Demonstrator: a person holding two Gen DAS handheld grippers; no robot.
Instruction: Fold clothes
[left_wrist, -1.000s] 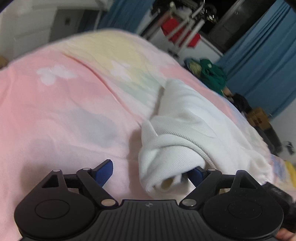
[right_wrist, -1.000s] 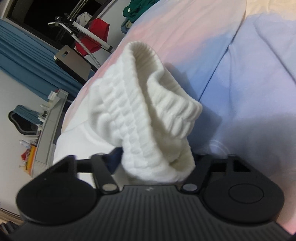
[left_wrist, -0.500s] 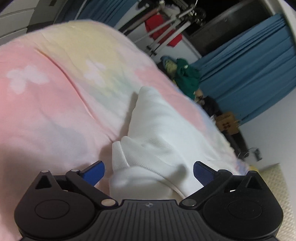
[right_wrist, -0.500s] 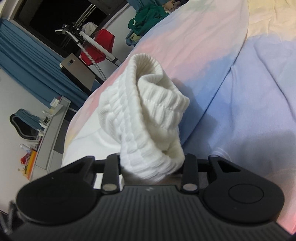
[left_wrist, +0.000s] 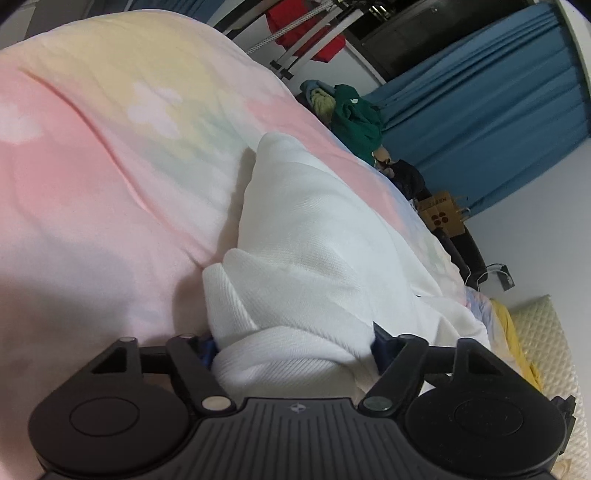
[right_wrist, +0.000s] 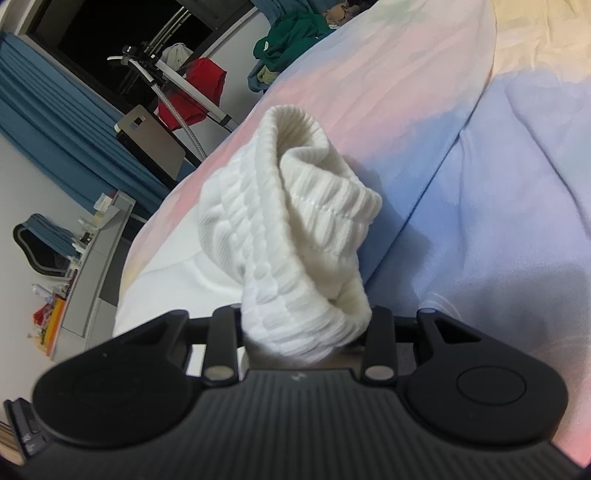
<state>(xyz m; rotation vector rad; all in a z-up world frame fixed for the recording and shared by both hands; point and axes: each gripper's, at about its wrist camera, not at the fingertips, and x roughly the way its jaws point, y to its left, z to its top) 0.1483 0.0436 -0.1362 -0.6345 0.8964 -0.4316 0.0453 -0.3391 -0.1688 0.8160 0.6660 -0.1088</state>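
The left tool (left_wrist: 291, 345) has just been closing and now pinches a bunched fold of the white sweater (left_wrist: 314, 236), where half a second ago its blue pads stood clear. The right tool (right_wrist: 304, 325) grips the ribbed cuff (right_wrist: 295, 221), so both ends look ready to lift off the pastel duvet (left_wrist: 92, 166). No containers show.

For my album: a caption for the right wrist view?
Right gripper clamps a bunched white ribbed cuff above the pastel blanket.
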